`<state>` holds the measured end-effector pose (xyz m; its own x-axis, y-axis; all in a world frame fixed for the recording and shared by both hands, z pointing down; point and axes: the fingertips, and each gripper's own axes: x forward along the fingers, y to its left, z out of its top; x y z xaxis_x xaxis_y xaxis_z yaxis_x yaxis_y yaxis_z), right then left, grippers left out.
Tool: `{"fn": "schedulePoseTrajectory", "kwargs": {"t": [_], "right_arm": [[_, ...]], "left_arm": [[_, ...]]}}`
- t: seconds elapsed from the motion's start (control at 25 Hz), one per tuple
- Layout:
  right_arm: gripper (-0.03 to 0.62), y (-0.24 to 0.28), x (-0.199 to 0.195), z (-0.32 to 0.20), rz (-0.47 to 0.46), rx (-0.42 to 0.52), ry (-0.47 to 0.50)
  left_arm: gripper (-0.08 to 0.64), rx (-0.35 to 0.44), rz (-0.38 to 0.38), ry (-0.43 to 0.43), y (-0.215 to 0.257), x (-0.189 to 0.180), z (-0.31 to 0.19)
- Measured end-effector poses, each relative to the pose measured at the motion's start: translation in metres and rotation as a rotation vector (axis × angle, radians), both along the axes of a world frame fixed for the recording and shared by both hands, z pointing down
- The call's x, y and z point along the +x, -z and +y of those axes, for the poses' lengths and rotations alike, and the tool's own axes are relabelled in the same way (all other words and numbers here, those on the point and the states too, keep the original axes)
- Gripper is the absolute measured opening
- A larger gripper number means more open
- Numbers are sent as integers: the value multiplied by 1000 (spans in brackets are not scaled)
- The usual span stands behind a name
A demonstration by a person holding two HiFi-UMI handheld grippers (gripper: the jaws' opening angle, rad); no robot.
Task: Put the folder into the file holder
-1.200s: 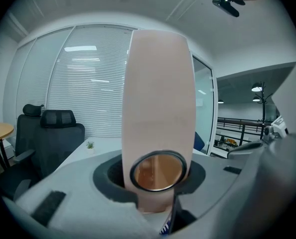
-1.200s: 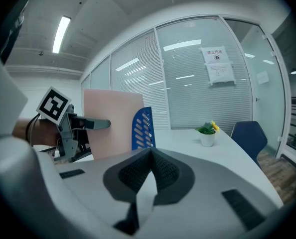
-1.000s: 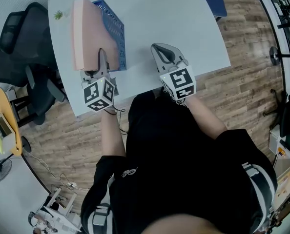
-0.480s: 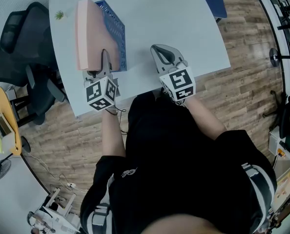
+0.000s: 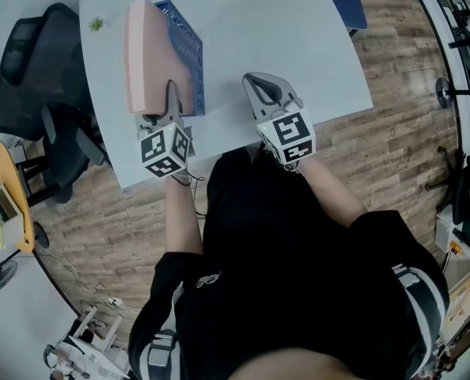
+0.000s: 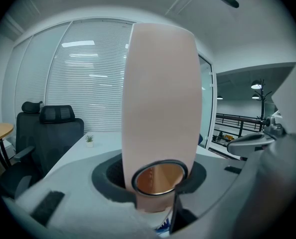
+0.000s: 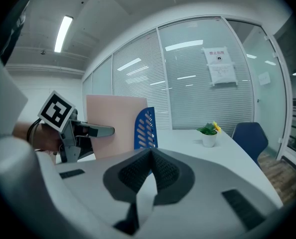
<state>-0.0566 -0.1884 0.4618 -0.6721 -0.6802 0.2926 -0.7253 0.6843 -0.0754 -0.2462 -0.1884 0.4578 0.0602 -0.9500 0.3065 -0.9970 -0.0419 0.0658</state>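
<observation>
Clamping folder (image 5: 144, 54); wall notice (image 7: 222, 66) illegible.

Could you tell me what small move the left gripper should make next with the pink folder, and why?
Probably open the left gripper and draw it straight back. The pink folder already stands upright, apparently inside the blue file holder, with the jaws closed on its spine. Its bottom edge is hidden, so check that it is seated first.

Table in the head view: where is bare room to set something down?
The table is bare from the file holder rightward to its edge, beyond the right gripper. Its left side is crowded: folder, left gripper, plant.
</observation>
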Motion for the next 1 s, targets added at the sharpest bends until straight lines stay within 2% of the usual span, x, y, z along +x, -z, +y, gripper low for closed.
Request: {"fn": "schedulePoseTrajectory", "kwargs": {"t": [1.0], "right_arm": [[5,-8,-10,11,26,-12,34]], "left_arm": [[175,-49,12,-5,-25,-2,5]]}}
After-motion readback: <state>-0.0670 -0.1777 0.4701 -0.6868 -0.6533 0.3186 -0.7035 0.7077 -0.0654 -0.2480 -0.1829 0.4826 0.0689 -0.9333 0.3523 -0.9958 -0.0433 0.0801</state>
